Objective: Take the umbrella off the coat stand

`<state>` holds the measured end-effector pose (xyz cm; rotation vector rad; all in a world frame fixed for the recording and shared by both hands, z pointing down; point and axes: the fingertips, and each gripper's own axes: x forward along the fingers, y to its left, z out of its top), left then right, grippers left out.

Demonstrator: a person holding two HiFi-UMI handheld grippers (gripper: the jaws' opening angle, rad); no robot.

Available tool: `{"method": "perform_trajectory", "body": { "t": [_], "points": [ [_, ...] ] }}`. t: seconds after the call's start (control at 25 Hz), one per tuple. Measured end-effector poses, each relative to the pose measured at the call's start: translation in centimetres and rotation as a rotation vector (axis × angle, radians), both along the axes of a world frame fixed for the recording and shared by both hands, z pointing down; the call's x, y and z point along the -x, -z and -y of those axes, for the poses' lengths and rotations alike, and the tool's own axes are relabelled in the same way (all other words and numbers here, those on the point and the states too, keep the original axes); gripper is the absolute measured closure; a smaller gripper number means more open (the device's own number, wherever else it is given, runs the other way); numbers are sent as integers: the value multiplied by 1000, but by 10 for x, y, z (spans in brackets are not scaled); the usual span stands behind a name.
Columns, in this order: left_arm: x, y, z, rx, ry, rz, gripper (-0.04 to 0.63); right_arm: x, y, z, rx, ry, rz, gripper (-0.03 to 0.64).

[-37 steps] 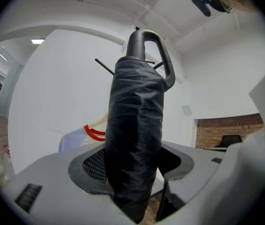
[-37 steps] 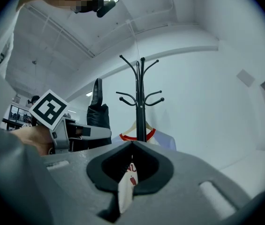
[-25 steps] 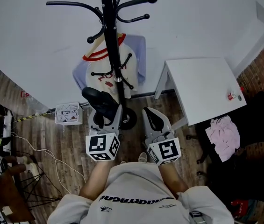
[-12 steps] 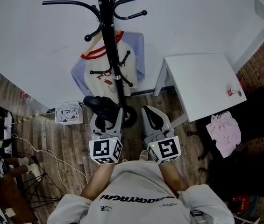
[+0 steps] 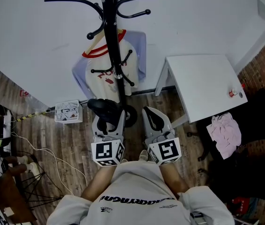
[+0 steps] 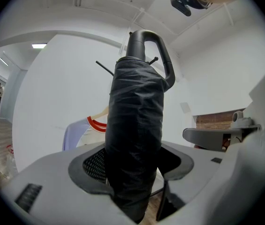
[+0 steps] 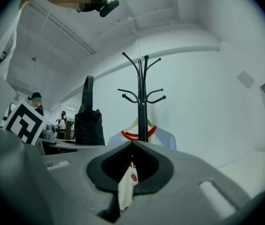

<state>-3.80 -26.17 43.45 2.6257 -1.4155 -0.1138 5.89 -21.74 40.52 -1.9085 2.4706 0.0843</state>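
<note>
The black folded umbrella [image 5: 105,108] stands upright between the jaws of my left gripper [image 5: 108,122], which is shut on its wrapped body [image 6: 136,139]. Its loop handle [image 6: 147,42] rises above the jaws. The umbrella is off the black coat stand [image 5: 109,36], which stands just beyond it by the white wall with its round base [image 5: 130,118] on the floor. A white shirt with a red collar [image 5: 108,74] hangs on the stand. My right gripper [image 5: 154,122] hovers beside the left one, shut with nothing in it, facing the stand [image 7: 143,97].
A white table [image 5: 202,86] stands to the right with a small bottle [image 5: 234,94] on it. A pink cloth [image 5: 224,135] lies on a dark chair below it. A small printed box [image 5: 67,112] and white cables [image 5: 41,154] lie on the wooden floor at the left.
My left gripper has drawn slightly back towards the person with the umbrella in it. The right gripper has kept still.
</note>
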Motion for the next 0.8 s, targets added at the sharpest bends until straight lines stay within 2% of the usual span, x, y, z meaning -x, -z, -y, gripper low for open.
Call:
{"method": "perform_trajectory", "body": {
  "t": [0.8],
  "points": [
    [-9,-7,-3,13,0,12,321,-10,-5,-1,12,-5,5,617]
  ]
}}
